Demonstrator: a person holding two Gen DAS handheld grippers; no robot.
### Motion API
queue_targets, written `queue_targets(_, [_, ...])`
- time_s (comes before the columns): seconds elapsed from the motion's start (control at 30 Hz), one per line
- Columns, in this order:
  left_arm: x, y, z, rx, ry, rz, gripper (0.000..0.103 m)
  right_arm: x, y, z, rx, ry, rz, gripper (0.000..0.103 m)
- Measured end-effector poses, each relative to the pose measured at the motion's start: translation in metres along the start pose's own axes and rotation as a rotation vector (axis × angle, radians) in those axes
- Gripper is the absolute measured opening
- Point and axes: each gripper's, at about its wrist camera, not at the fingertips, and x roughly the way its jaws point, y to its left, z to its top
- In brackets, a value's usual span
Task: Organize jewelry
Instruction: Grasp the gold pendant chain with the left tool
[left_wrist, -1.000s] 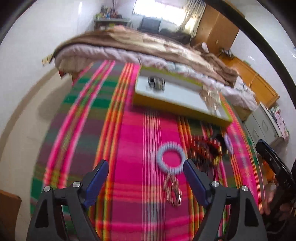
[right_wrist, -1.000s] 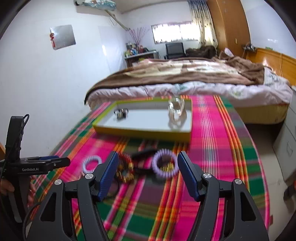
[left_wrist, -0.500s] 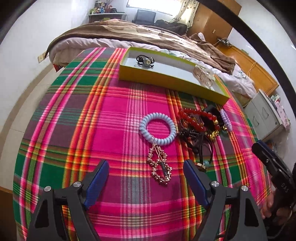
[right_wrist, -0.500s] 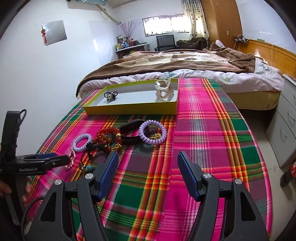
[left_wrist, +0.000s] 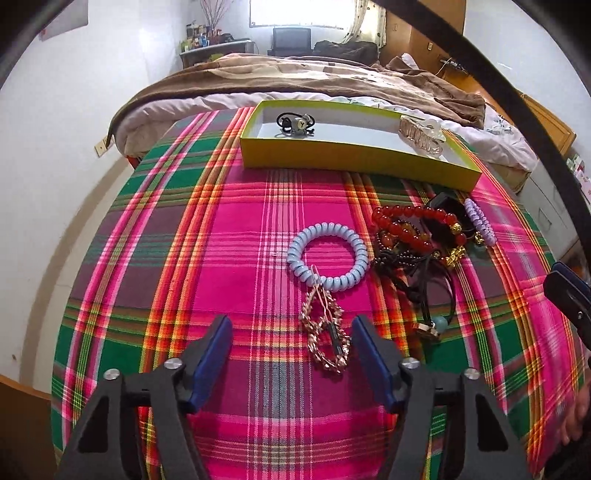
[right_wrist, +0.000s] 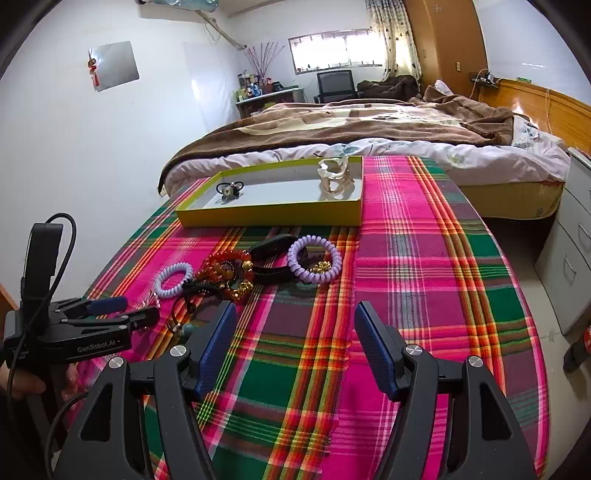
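Left wrist view. Left gripper (left_wrist: 291, 343), black frame with blue pads, angled steeply down over a pink, green and orange plaid tablecloth (left_wrist: 229, 236). Jaws closing, not yet gripping; the lower end of a gold-toned chain-link hair clip (left_wrist: 327, 332) lies on the cloth between the pads, nearer the right-hand pad, no contact visible. Pale blue spiral coil hair tie (left_wrist: 328, 256) flat on the cloth just beyond the clip, the clip's upper end overlapping its near edge. Beside it to the right, a tangle: red bead bracelet (left_wrist: 410, 225), black cords with a teal bead (left_wrist: 437, 323), lilac spiral coil hair tie (left_wrist: 480, 221) on the pile's far right. Shallow yellow-green cardboard tray with grey floor (left_wrist: 351, 157) at the cloth's far edge, holding a black hair elastic with a small charm (left_wrist: 295, 123) at left and a clear plastic claw clip (left_wrist: 423, 136) at right. Tip of the right gripper (left_wrist: 569, 299) at the right border.

Right wrist view. Right gripper (right_wrist: 295, 332) tilted down over bare cloth, jaws wide apart, nothing between them, well short of the jewellery pile. Left gripper (right_wrist: 129, 314) seen side-on at lower left, held by a hand (right_wrist: 22, 384) at the frame's edge, tips low by the pale blue tie (right_wrist: 173, 280). Lilac tie (right_wrist: 314, 258) and red beads (right_wrist: 229, 267) between the grippers and the tray (right_wrist: 273, 216).
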Motion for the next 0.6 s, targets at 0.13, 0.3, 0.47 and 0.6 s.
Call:
queue_targets(0.13, [-0.002, 0.004, 0.001, -0.008, -0.012, -0.003, 0.041, 0.004, 0.003, -0.002, 0.000, 0.014, -0.003, 0.066])
queue_targets(0.3, [-0.004, 0.011, 0.002, -0.030, -0.021, -0.030, 0.026, 0.006, 0.008, -0.003, -0.012, 0.027, -0.001, 0.066])
queue_targets(0.47, [-0.006, 0.018, 0.000, -0.050, -0.035, -0.037, 0.024, 0.010, 0.016, -0.002, -0.022, 0.041, 0.005, 0.066])
queue_targets(0.6, [-0.009, 0.025, -0.002, -0.064, -0.043, -0.040, 0.024, 0.018, 0.034, -0.003, -0.070, 0.067, 0.037, 0.066])
